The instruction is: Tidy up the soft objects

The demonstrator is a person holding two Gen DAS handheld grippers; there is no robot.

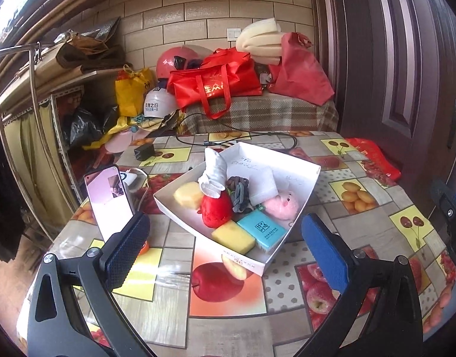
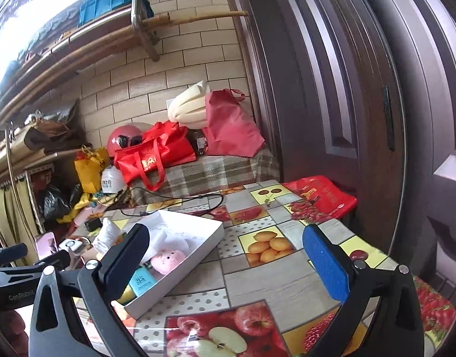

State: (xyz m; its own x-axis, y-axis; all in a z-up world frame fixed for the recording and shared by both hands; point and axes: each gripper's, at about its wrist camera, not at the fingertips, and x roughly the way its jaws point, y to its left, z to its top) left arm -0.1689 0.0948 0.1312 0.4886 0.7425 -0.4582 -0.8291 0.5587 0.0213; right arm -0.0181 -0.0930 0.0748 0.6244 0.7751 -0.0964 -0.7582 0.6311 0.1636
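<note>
Now a white shallow box (image 1: 302,184) is seen on the table (image 1: 376,217), which is covered with a fruit-pattern cloth, and all places below are given relative to this box.

Left of the box, a phone (image 1: 109,199) with a pink screen is propped upright, and behind it a small black charger (image 1: 144,151) lies on the cloth.

Inside the box the soft objects are gathered. At its left side a pale yellow sponge (image 1: 187,195) is placed. Next to it a red strawberry toy (image 1: 216,211) stands, and a white sock (image 1: 214,172) leans over its top. A dark grey sock (image 1: 239,193) is bunched in the middle, with a folded white cloth (image 1: 262,186) just beside it. A pink plush toy (image 1: 283,205) lies at the right side. At the near corner of the box a yellow sponge (image 1: 233,236) and a teal tissue pack (image 1: 262,229) are touching each other.

Behind the box a black cable (image 1: 236,139) is laid over the table.

The left gripper (image 1: 225,241) is held in front of the box, its jaws spread wide and holding nothing. The right gripper (image 2: 228,253) is held right of the box above the cloth, its jaws also spread wide and empty.
</note>
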